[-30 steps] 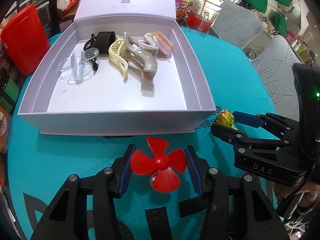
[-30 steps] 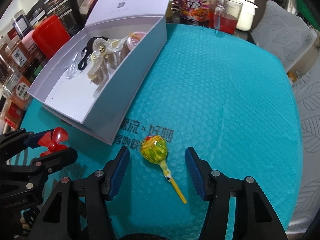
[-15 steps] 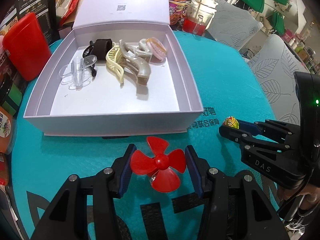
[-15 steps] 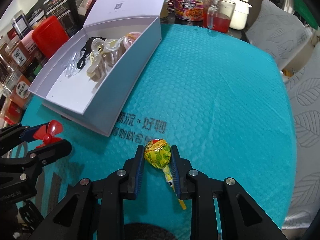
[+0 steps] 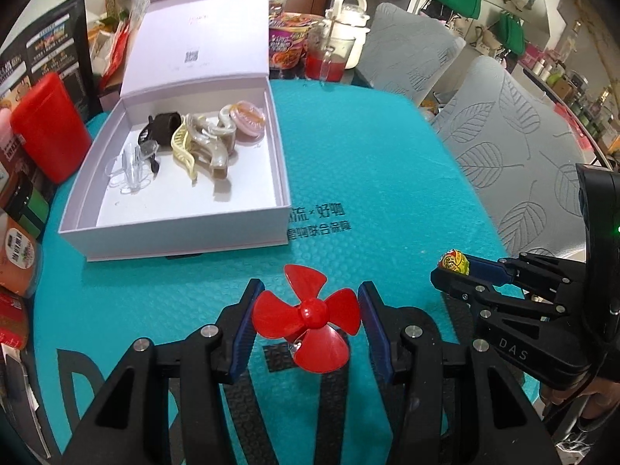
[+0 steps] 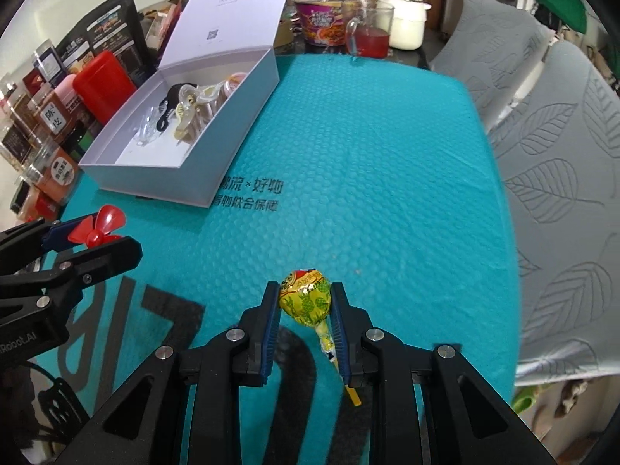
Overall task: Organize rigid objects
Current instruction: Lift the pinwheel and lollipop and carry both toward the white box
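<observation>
Left tongs (image 5: 306,325), part open, clamp a light, stiff red propeller (image 5: 308,316) by its blades; right tongs (image 6: 306,310), nearly closed, pinch a slippery-wrapped lollipop (image 6: 306,296) head, low centre.

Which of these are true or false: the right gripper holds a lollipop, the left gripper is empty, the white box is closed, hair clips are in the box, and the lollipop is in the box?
1. The right gripper holds a lollipop. True.
2. The left gripper is empty. False: a red propeller sits between its fingers.
3. The white box is closed. False: its lid stands open.
4. Hair clips lie in the box. True.
5. The lollipop is in the box. False: it is in the right gripper, over the teal mat.
</observation>
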The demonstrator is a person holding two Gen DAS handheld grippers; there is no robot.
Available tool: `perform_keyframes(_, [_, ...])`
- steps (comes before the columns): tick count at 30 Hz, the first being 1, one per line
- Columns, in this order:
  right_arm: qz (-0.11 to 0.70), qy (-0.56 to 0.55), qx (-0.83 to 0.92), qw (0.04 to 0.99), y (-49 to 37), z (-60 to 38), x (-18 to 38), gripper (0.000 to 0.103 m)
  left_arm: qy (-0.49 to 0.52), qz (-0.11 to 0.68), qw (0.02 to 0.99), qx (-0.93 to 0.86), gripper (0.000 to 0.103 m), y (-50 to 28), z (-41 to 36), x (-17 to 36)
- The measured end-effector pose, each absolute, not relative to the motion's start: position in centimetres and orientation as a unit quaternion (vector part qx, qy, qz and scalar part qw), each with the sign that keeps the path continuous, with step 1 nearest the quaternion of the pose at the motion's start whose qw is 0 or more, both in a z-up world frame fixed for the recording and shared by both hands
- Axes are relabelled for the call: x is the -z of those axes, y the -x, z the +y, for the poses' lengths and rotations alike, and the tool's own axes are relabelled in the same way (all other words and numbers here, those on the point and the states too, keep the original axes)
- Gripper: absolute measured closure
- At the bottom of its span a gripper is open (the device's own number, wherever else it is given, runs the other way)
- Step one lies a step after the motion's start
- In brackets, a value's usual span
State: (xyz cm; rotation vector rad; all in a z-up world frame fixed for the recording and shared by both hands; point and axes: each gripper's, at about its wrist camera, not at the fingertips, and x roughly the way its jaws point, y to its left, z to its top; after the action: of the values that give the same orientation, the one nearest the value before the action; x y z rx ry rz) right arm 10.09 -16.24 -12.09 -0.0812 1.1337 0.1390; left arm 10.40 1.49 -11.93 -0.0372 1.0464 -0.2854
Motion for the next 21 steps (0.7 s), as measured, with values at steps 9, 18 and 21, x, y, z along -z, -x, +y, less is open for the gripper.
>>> perform_keyframes(9, [0.52, 0.031, -0.058, 0.851, -6.1, -17.5, 8.0, 0.078, 0.002, 0.465, 0.873, 0.147, 0.053, -7.4, -0.6, 7.6])
perform_keyframes(18, [0.51, 0.026, -0.071, 0.857, -2.7, -18.1, 5.1, 0.078, -0.001, 0.448, 0.882, 0.147, 0.053, -4.3, -1.8, 4.7])
perform_keyframes(21, [0.508, 0.019, -0.079, 0.858, -1.7, -18.1, 4.4, 0.078, 0.006, 0.445, 0.884, 0.144, 0.053, -3.2, -1.7, 3.9])
